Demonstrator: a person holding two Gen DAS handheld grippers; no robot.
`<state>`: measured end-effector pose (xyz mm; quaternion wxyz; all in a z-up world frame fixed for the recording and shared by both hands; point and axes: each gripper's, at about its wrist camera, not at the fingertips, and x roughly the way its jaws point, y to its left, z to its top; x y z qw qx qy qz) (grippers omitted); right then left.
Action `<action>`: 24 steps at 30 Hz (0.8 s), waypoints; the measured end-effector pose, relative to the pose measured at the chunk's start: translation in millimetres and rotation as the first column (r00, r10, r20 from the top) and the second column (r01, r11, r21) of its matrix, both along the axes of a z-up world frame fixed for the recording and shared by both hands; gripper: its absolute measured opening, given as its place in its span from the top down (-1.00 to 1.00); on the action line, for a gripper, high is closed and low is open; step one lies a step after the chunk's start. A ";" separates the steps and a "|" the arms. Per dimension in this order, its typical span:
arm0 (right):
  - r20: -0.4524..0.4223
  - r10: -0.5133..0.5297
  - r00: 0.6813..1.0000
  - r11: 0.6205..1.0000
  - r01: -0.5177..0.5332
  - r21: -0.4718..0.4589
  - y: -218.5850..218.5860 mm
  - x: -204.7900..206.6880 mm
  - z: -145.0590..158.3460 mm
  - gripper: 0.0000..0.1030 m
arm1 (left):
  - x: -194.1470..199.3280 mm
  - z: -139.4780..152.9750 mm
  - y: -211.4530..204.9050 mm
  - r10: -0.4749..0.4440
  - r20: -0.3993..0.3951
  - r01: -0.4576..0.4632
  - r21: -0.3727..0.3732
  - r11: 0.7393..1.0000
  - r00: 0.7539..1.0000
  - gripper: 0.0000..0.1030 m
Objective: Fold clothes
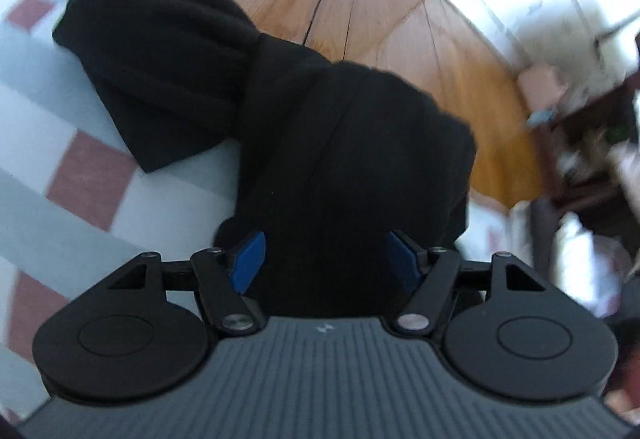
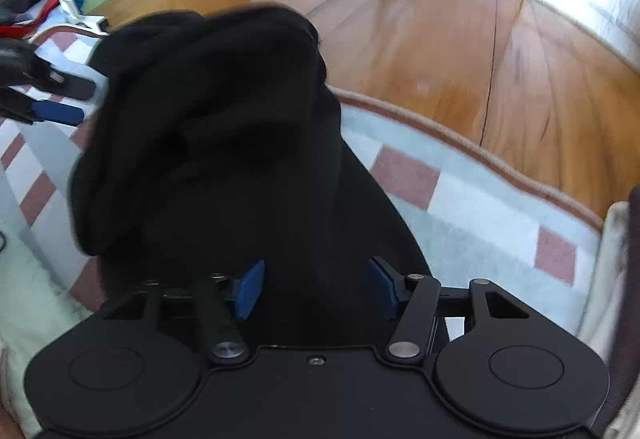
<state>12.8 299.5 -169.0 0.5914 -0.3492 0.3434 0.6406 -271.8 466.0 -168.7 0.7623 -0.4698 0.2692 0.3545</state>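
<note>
Black garment (image 1: 312, 127) lies bunched on a pale blue rug with red squares (image 1: 92, 175), one end reaching toward the wooden floor (image 1: 400, 19). Left gripper (image 1: 326, 259): blue pads (image 1: 250, 259) spread apart, cloth between them, not pinched. Right gripper (image 2: 316, 289): pads likewise parted over the same garment, released. Frames blurred.

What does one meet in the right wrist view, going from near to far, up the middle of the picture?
Right hand-held gripper, open → black garment lying between its blue fingers → checked rug, at the garment's right → wooden floor.
</note>
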 end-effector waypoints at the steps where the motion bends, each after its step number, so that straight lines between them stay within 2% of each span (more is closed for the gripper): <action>1: -0.001 0.026 1.000 0.999 -0.026 0.032 -8.1 -6.0 10.5 -0.20 | 1.4 3.7 -3.0 -0.017 0.007 0.017 0.016 1.000 1.000 -0.31; 3: -0.031 0.083 0.996 0.993 -0.080 0.087 -21.4 -16.2 26.5 -0.23 | 3.3 8.8 -7.5 -0.043 0.029 0.042 0.035 0.999 0.999 -0.42; 5: -0.079 0.094 0.992 0.993 -0.087 0.083 -24.7 -19.9 25.6 -0.45 | 4.8 6.2 -7.3 -0.048 0.065 0.047 0.013 0.999 0.997 -0.51; 7: -0.103 0.051 0.993 0.999 -0.048 0.024 -23.8 -19.5 12.2 -0.45 | 5.4 -7.0 -5.9 -0.031 0.089 0.038 -0.076 0.996 0.996 -0.73; 9: -0.079 0.013 0.997 0.999 -0.017 -0.044 -22.5 -23.8 -1.7 -0.45 | 5.2 -21.3 -4.8 -0.006 0.109 0.025 -0.177 0.984 0.994 -0.74; 10: -0.041 -0.007 0.999 0.997 0.003 -0.074 -23.5 -27.7 -7.2 -0.45 | 5.1 -28.4 -4.2 0.008 0.119 0.019 -0.227 0.974 0.993 -0.74; 11: 0.030 -0.031 0.999 0.994 0.034 -0.100 -24.7 -33.8 -10.6 -0.45 | 8.1 -28.5 -6.0 0.002 0.078 0.014 -0.212 0.977 0.997 -0.74; 13: 0.197 -0.080 0.977 0.990 0.101 -0.101 -27.0 -45.2 -13.2 -0.46 | 17.8 -20.1 -12.7 -0.022 -0.068 0.016 -0.100 0.995 0.997 -0.73; 14: 0.212 -0.063 0.975 0.992 0.084 -0.093 -29.8 -47.5 -11.9 -0.46 | 22.8 -14.2 -17.2 -0.033 -0.124 0.029 -0.035 0.999 0.992 -0.73; 16: 0.173 -0.028 0.985 0.995 0.043 -0.086 -32.1 -48.5 -8.4 -0.46 | 32.4 -7.0 -24.8 -0.071 -0.159 0.080 0.054 0.995 0.985 -0.74; 19: -0.001 -0.055 0.999 0.995 0.054 -0.086 -33.0 -43.7 -2.1 -0.46 | 46.1 -9.6 -30.1 -0.133 -0.129 0.143 0.075 0.987 0.983 -0.74; 21: -0.089 -0.057 0.994 0.993 0.048 -0.106 -32.2 -47.8 -7.6 -0.56 | 55.4 -14.6 -34.2 -0.122 -0.133 0.137 0.112 0.984 0.984 -0.74; 22: -0.082 -0.059 0.995 0.993 0.050 -0.107 -31.6 -53.0 -12.8 -0.68 | 59.9 -16.9 -37.0 -0.123 -0.145 0.145 0.152 0.978 0.982 -0.63; 23: -0.053 -0.043 0.998 0.993 0.037 -0.108 -30.0 -58.7 -19.6 -0.77 | 62.8 -17.5 -39.1 -0.121 -0.172 0.154 0.198 0.968 0.978 -0.41; 24: -0.023 -0.028 0.999 0.993 0.025 -0.112 -28.0 -64.2 -26.6 -0.79 | 64.7 -17.0 -41.0 -0.116 -0.207 0.166 0.247 0.955 0.971 0.11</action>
